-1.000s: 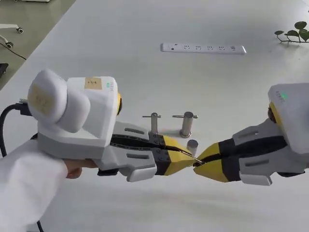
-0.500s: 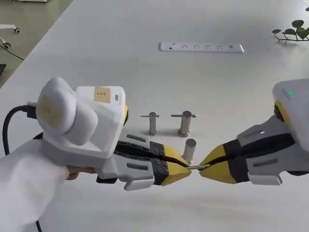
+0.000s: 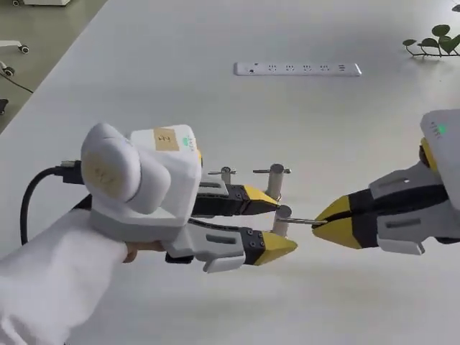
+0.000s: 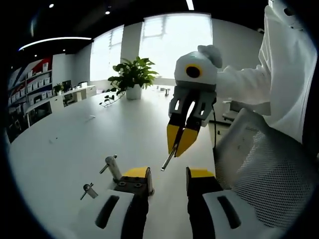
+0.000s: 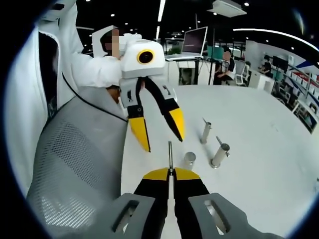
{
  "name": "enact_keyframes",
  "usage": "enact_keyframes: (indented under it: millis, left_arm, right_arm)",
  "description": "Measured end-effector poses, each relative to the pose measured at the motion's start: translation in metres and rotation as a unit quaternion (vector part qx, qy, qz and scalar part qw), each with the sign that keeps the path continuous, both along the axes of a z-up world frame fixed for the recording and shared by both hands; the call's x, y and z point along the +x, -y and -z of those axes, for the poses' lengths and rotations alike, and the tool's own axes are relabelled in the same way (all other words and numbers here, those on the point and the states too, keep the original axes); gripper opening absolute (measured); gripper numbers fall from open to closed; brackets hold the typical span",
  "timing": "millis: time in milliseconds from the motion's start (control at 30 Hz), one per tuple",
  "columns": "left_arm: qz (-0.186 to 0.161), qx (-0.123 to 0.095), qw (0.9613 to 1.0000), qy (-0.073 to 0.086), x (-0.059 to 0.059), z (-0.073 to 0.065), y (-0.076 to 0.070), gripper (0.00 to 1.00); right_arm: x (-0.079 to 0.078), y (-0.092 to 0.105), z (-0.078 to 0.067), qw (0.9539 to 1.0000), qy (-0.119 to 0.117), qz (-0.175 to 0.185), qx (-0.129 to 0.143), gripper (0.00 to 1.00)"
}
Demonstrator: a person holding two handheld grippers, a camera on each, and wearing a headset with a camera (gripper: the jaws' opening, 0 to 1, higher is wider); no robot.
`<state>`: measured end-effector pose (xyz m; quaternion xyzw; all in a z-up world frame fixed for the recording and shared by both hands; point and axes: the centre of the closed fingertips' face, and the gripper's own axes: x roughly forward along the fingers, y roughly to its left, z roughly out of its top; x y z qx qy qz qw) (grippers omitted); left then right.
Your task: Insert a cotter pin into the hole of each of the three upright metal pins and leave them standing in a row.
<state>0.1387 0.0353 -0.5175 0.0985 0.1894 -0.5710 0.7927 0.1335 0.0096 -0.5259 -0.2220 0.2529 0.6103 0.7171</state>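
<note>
Facing cotter pin: bare metal pin, left gripper; power strip beyond.

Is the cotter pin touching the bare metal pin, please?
Apart. The right gripper view shows table between the cotter pin and the bare metal pin.

An open-plan office: long white table, desk monitor, potted plant, power strip, ceiling lights.

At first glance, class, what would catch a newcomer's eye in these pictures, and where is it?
Two yellow-tipped grippers meet at mid-table: the right gripper pinches a cotter pin pointed at the bare metal pin, while the left gripper hangs open beside it. Behind them, the left rear pin and right rear pin already carry cotter pins.
</note>
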Motion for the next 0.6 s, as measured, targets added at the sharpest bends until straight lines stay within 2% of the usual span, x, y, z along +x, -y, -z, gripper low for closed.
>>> enact_keyframes:
  millis: [200, 300, 400, 533, 600]
  left_arm:
    - [-0.052, 0.005, 0.9986, -0.001, 0.022, 0.013, -0.001, 0.29]
    - [-0.058, 0.013, 0.9982, -0.002, 0.027, 0.019, -0.001, 0.26]
    - [-0.060, 0.013, 0.9981, -0.010, 0.030, 0.023, 0.001, 0.25]
    - [-0.059, 0.018, 0.9979, -0.020, 0.032, 0.029, 0.002, 0.15]
    - [-0.061, 0.021, 0.9976, -0.024, 0.033, 0.032, 0.002, 0.15]
  right_arm:
    - [0.013, 0.012, 0.010, 0.9997, 0.005, 0.018, -0.018, 0.00]
    - [0.018, 0.015, 0.016, 0.9994, 0.009, 0.016, -0.029, 0.00]
    - [0.021, 0.015, 0.020, 0.9993, 0.009, 0.014, -0.033, 0.00]
    - [0.024, 0.017, 0.025, 0.9991, 0.008, 0.012, -0.040, 0.00]
    - [0.025, 0.018, 0.028, 0.9990, 0.007, 0.011, -0.043, 0.00]
